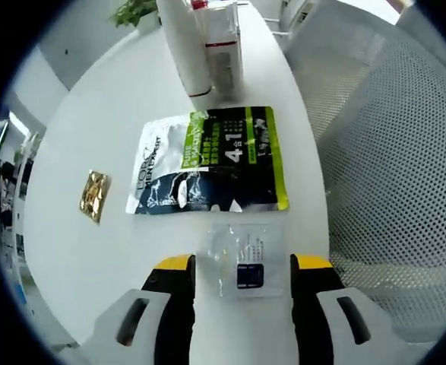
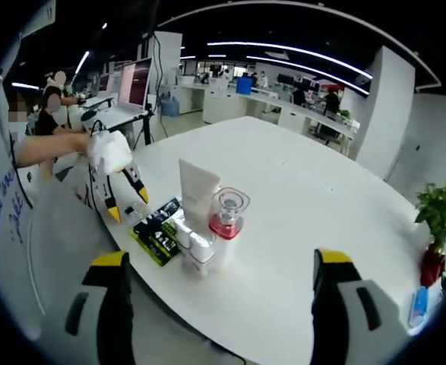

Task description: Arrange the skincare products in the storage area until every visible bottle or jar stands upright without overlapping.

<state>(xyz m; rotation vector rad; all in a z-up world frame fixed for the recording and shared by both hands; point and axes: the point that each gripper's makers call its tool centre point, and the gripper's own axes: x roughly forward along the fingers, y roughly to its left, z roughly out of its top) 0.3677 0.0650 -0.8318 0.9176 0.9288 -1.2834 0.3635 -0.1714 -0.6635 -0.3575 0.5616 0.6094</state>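
Note:
My left gripper point(image 1: 243, 265) hangs open over a white table point(image 1: 131, 99), its yellow-tipped jaws either side of a small clear sachet point(image 1: 242, 262) with a dark blue label. Beyond it a dark and green pouch point(image 1: 211, 160) lies flat. A white tube point(image 1: 183, 46) and a clear box with red trim point(image 1: 224, 46) stand further back. From the right gripper view, the tube point(image 2: 198, 192), a clear red-banded bottle point(image 2: 228, 213) and a small white container point(image 2: 201, 257) stand together, the pouch point(image 2: 156, 228) beside them. My right gripper point(image 2: 221, 262) is open, well short of them. The left gripper point(image 2: 128, 205) is held by a gloved hand point(image 2: 109, 150).
A small gold packet point(image 1: 93, 195) lies left of the pouch. A white mesh chair point(image 1: 390, 152) stands against the table's edge. A potted plant point(image 2: 438, 220) and a blue item point(image 2: 419, 304) sit at the table's far right end. Desks, monitors and people fill the room behind.

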